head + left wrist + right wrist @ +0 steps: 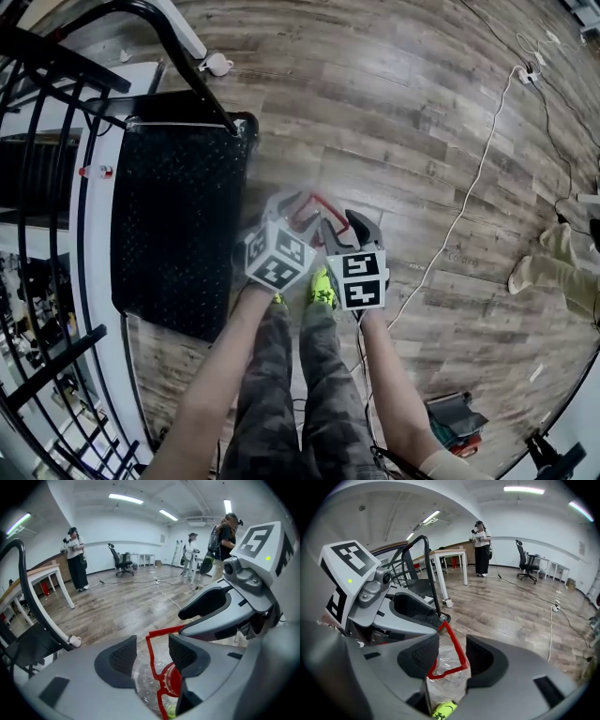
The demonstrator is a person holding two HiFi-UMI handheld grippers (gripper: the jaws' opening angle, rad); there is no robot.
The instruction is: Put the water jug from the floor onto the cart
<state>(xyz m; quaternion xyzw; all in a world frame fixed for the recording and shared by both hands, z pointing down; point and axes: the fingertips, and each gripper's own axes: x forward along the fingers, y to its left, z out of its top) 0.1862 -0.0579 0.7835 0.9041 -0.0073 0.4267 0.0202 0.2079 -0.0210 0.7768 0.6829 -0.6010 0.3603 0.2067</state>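
The grasp step is judged to be in hand: the clear, crinkled plastic water jug (144, 679) is seen standing on the wood-plank floor (422, 141), just beside the cart's black perforated platform (173, 225), and nothing is lifted yet. The left gripper (151, 641) is held over it with its fingers (123, 657) spread wide, and the thin red plastic handle (149, 653) passes between them untouched. The right gripper (452, 641) is likewise held apart, with the handle's angular red loop framed between its dark, dimpled pads but not clamped. Closing on the handle is called for next, then a shared lift sideways over the platform's edge, under the cart's curved black tube handle (178, 56).
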